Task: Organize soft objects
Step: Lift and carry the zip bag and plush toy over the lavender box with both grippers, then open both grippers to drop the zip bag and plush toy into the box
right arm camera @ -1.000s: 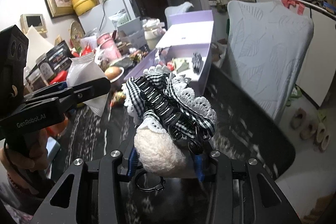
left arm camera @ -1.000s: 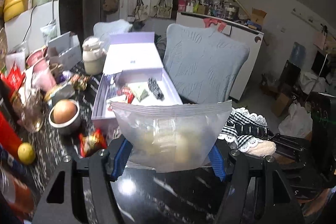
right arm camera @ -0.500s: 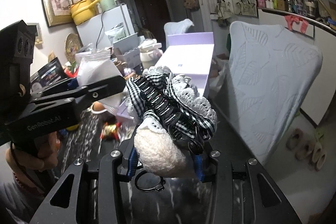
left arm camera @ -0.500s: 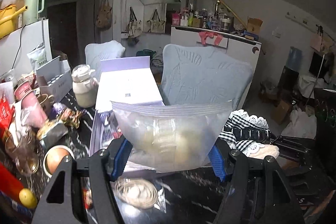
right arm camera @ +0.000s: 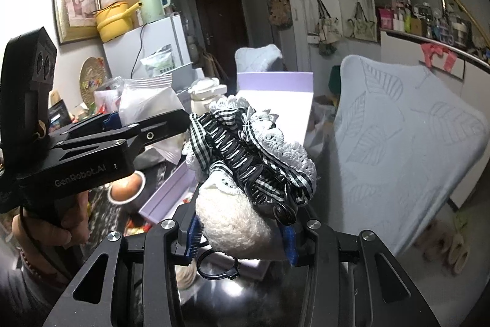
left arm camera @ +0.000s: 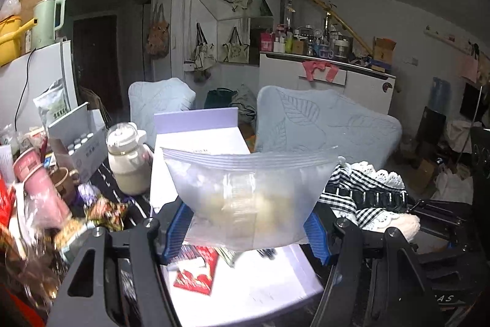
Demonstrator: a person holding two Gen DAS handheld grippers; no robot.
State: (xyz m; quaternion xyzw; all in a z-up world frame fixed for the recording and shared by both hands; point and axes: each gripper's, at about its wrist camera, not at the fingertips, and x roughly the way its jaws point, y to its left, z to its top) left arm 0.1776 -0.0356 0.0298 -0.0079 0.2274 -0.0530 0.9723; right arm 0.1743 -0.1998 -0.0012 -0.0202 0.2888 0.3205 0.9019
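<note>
My left gripper (left arm camera: pixel 246 230) is shut on a clear zip bag (left arm camera: pixel 249 195) with pale soft lumps inside, held above the open lavender box (left arm camera: pixel 260 293). My right gripper (right arm camera: pixel 240 238) is shut on a white fluffy soft toy with a black-and-white checked lace bow (right arm camera: pixel 245 167), held up in the air. The toy also shows in the left wrist view (left arm camera: pixel 367 195), right of the bag. The left gripper with the bag (right arm camera: pixel 147 109) shows in the right wrist view, left of the toy.
The box's raised lid (left arm camera: pixel 196 140) stands behind the bag. A cream jar (left arm camera: pixel 127 164), a pink cup (left arm camera: pixel 36 186), snack packets (left arm camera: pixel 104 210) and a carton of bottles (left arm camera: pixel 79 140) crowd the black table at left. A grey-blue cushioned chair (left arm camera: pixel 324 124) stands at right.
Both grippers have risen and moved forward over the lavender box with their loads still held. The bowl with the egg and the lemon have dropped out of the left view.
</note>
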